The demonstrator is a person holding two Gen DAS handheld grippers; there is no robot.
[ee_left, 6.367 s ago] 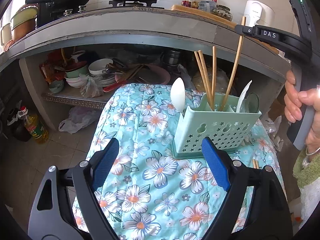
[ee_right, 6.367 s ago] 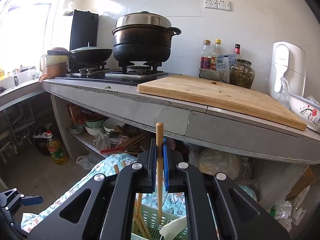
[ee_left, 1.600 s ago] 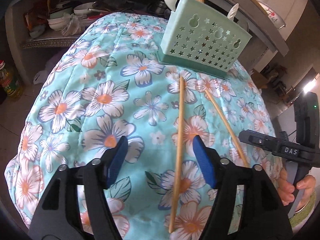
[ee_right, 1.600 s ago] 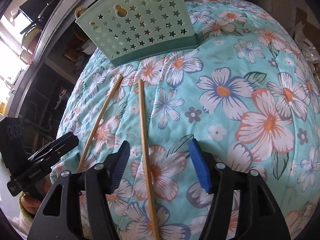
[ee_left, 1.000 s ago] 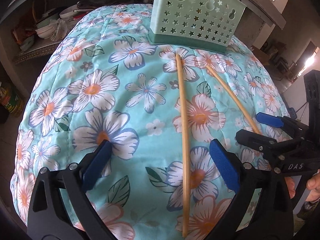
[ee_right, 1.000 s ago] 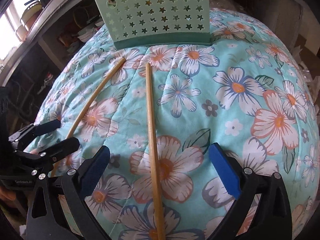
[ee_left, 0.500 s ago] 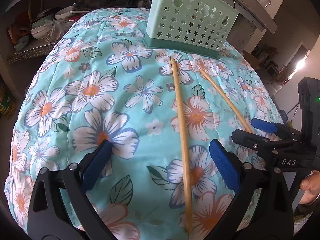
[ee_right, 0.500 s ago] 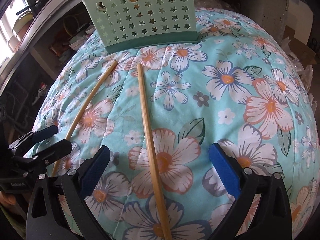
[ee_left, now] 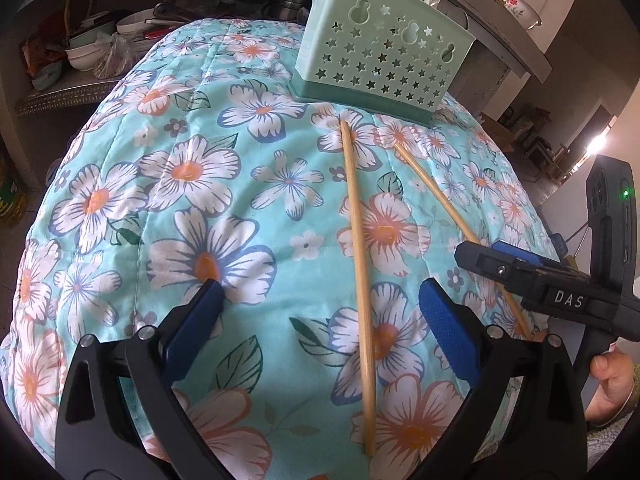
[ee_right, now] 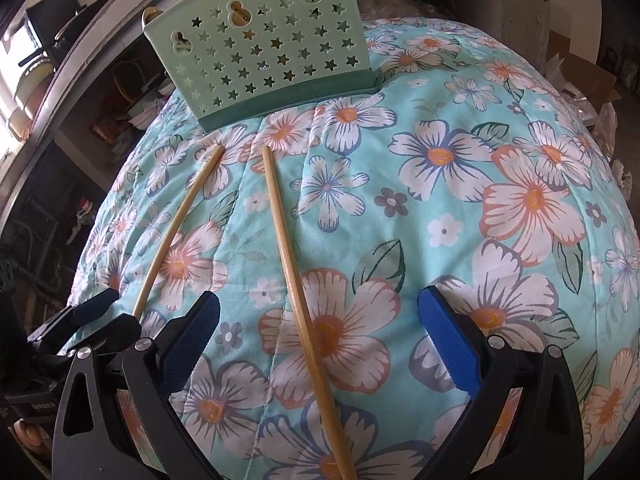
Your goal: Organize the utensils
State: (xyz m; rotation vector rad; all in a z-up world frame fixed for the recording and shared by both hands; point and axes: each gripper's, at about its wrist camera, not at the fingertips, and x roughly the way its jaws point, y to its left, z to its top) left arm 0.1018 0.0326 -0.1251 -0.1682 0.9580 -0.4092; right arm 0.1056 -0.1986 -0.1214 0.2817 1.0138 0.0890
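Two wooden chopsticks lie on the floral cloth (ee_left: 180, 208) in front of a mint-green utensil holder (ee_left: 380, 64) that has chopsticks and white spoons standing in it. My left gripper (ee_left: 320, 312) is open above the near end of the left chopstick (ee_left: 358, 248). The right chopstick (ee_left: 440, 200) runs toward my right gripper (ee_left: 516, 264), seen at the right edge. In the right wrist view my right gripper (ee_right: 318, 320) is open over one chopstick (ee_right: 298, 280); the other chopstick (ee_right: 176, 232) lies toward the left gripper (ee_right: 92, 320). The holder (ee_right: 264, 52) stands behind.
A grey counter runs behind the holder, with a shelf of bowls and plates (ee_left: 92, 52) under it at the left. An oil bottle (ee_left: 10, 200) stands on the floor at the left. Cardboard boxes (ee_right: 580, 72) lie at the right.
6.4 s ago my right gripper held a chopstick upright over the holder; now it is open and low over the cloth. In the last second both grippers stayed open, shifting slightly over the two chopsticks.
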